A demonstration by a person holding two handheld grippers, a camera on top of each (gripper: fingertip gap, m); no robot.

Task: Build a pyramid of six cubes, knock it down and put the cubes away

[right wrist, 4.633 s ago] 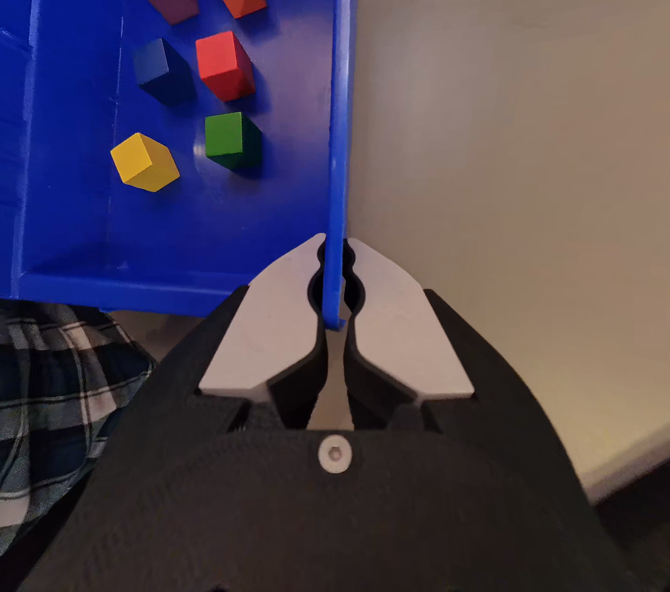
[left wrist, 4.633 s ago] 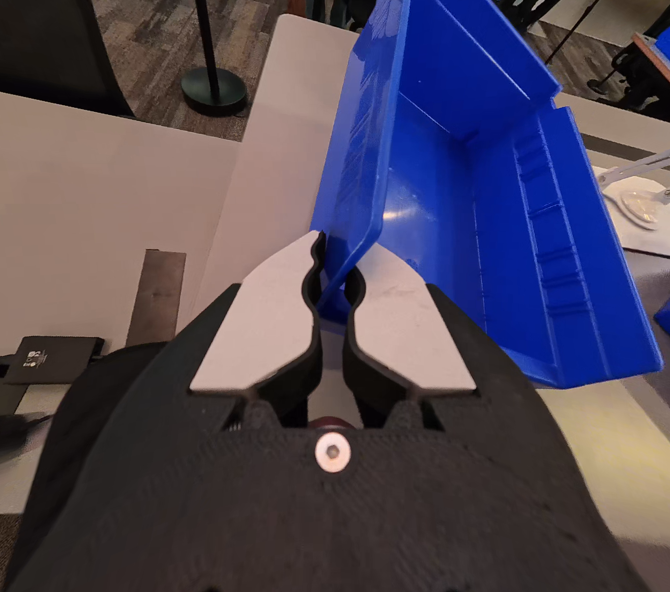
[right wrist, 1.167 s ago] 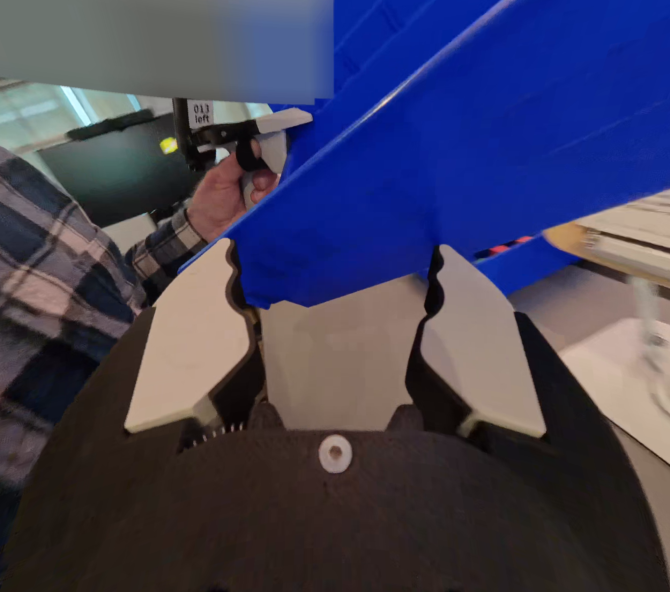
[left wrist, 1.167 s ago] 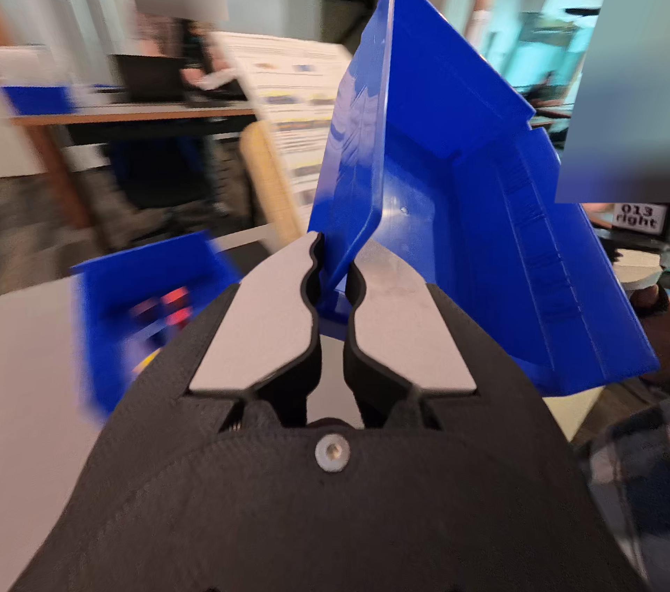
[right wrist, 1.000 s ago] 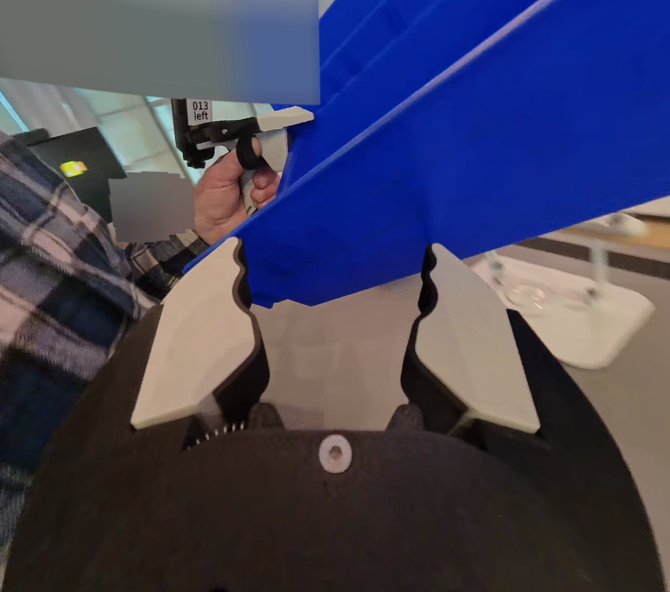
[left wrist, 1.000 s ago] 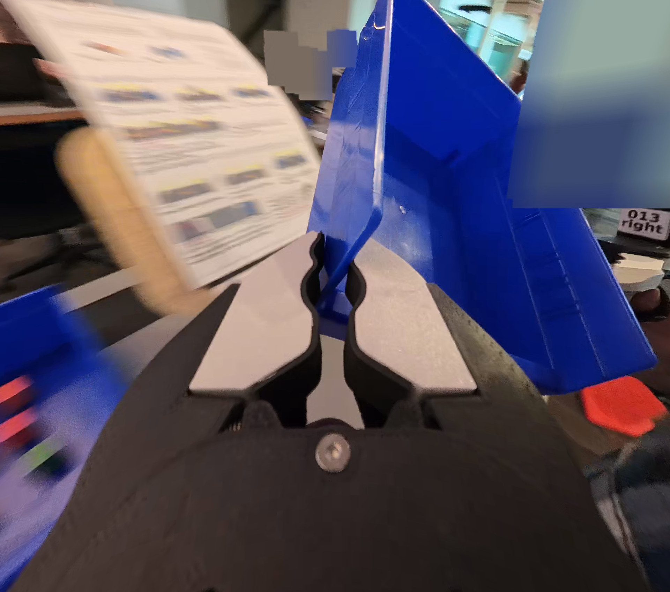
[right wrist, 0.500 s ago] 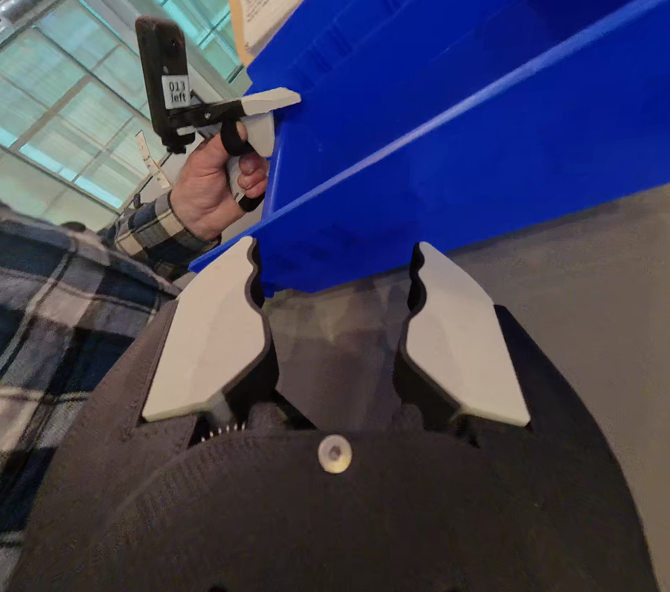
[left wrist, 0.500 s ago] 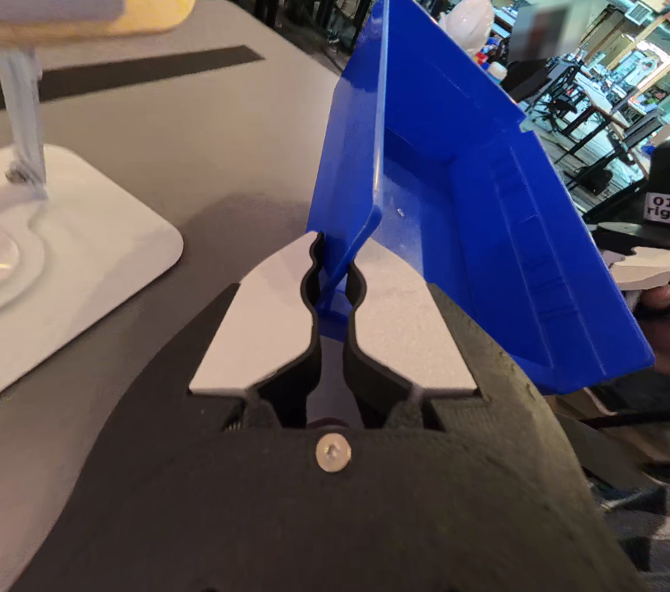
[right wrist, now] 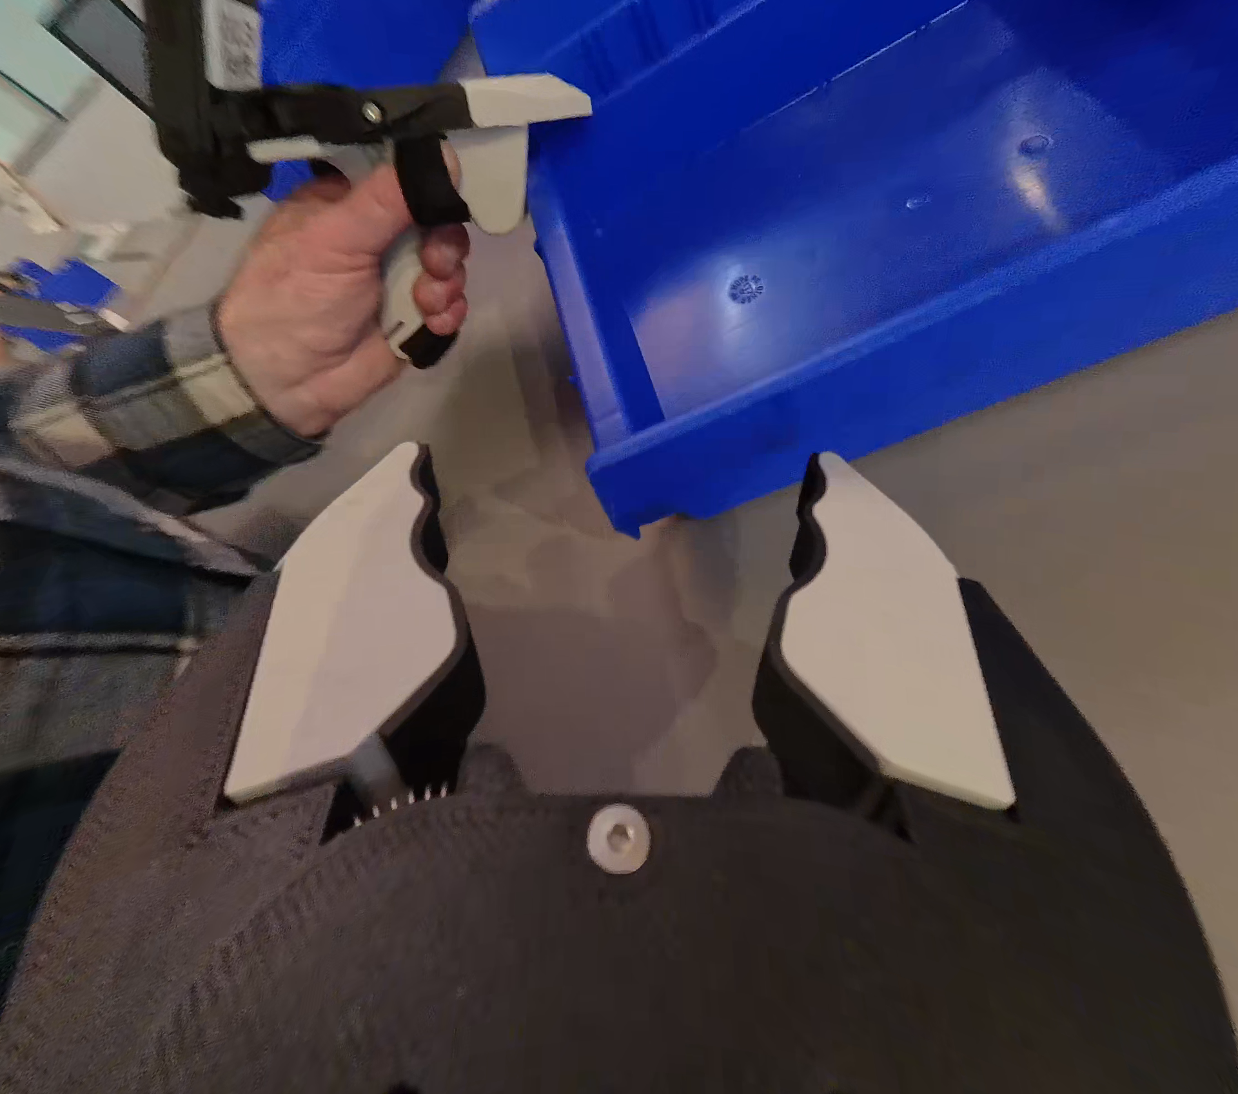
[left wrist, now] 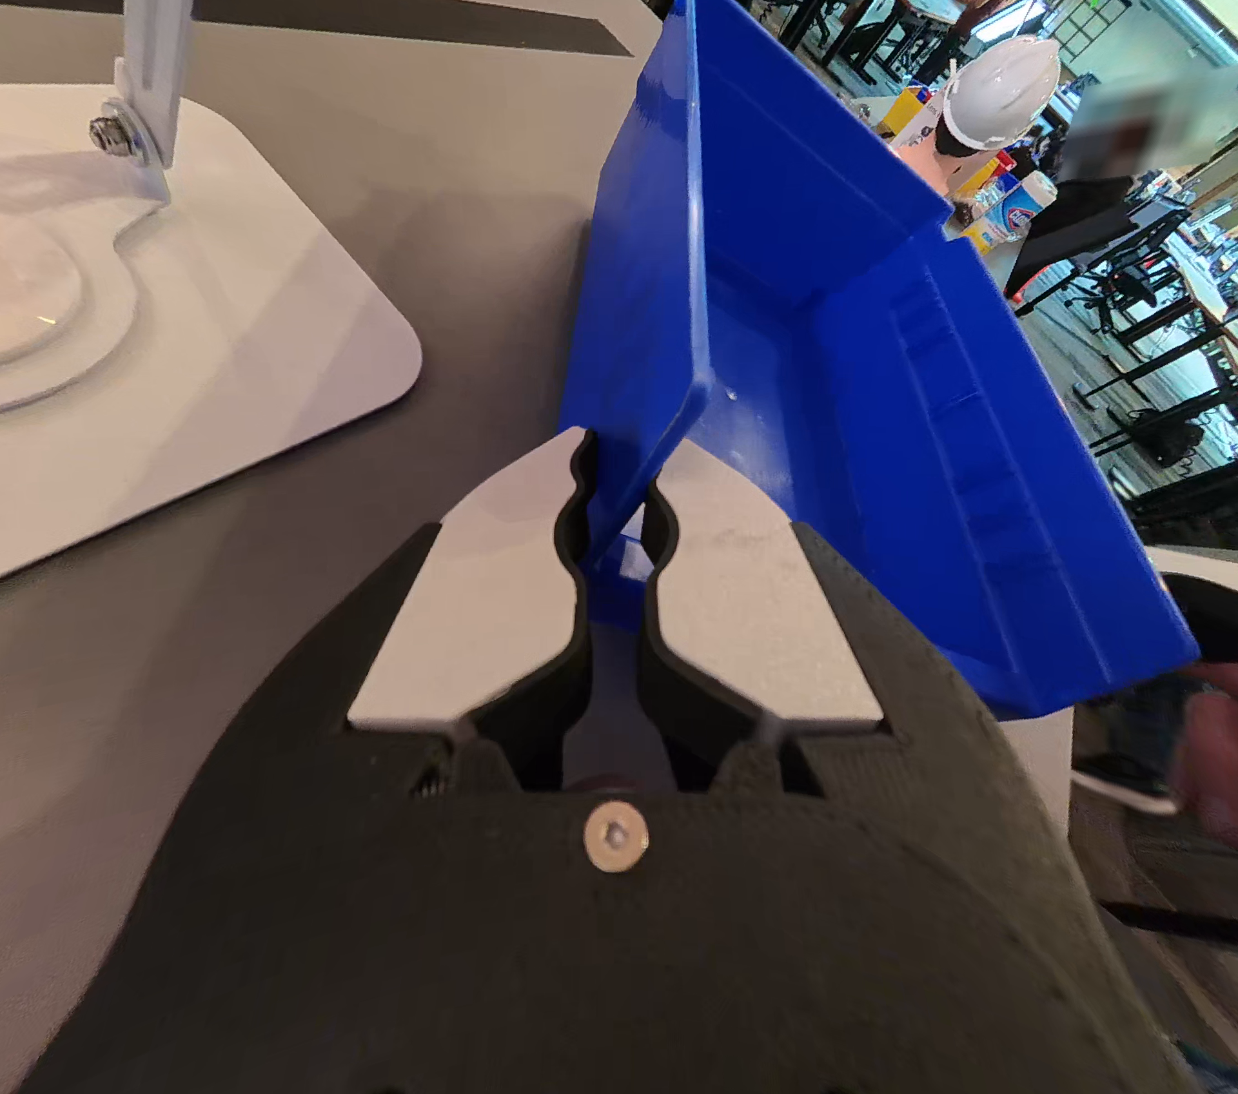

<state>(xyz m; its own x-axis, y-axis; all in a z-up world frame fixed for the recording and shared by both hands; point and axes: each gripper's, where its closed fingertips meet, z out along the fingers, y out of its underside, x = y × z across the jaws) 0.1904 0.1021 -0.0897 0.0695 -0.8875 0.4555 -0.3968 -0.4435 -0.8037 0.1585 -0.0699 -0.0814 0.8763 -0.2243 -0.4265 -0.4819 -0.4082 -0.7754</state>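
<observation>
Blue bin (right wrist: 871,204) runs off the right wrist view's top and right edges; plaid sleeve (right wrist: 134,405) smears into blur; a second bin (right wrist: 355,10) behind is partly hidden.

Blue plastic bin (right wrist: 871,231), open-top, inside bare w/ no cubes showing, ribbed long walls, low over grey counter (right wrist: 1005,526), one end-wall corner pinched betw. left gripper (left wrist: 616,482) jaws

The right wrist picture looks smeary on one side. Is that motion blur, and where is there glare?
Right wrist view: the hand and plaid sleeve at left are smeared, likely motion blur; pale glare patches sit on the blue bin floor. Left wrist view: mostly sharp, straight edges bowed by the wide lens, a soft sheen on the white base plate.
</observation>
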